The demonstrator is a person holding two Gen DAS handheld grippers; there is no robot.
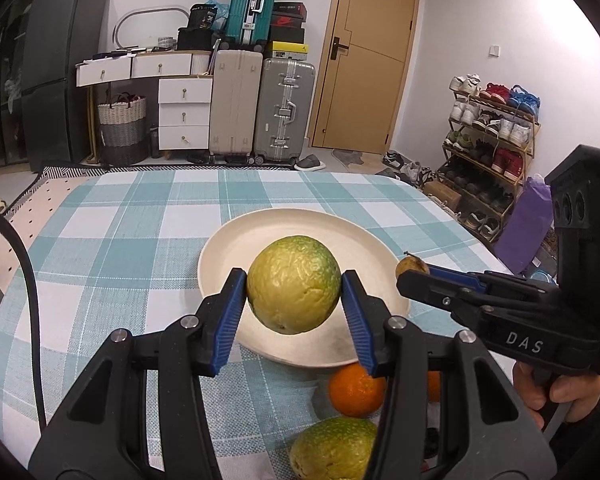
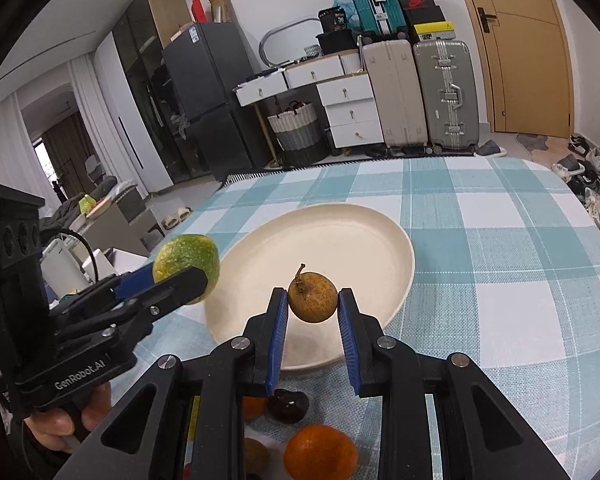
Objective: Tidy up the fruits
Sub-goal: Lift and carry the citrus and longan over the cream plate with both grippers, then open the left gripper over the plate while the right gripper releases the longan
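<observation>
Left tongs (image 1: 294, 294) pinch green fruit (image 1: 294, 285); right tongs (image 2: 313, 300) pinch brown fruit (image 2: 313, 298).

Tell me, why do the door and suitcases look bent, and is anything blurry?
Left wrist view: fisheye curvature bows the door; the green fruit in the left gripper is sharp. Right wrist view: same bowing, dark corners; the small brown fruit in the right gripper is sharp.

Both views are evenly and brightly lit by soft indoor light from above. Soft, short shadows fall on the bench (image 1: 100, 240) under the fruit and across the near part of the plate (image 2: 340, 232). A mild sheen sits on the green fruit (image 1: 294, 284). Fisheye distortion bends the door (image 1: 364, 56) and walls, and black vignetting fills the corners. Focus is sharp in the centre and softens slightly toward the rim.
</observation>
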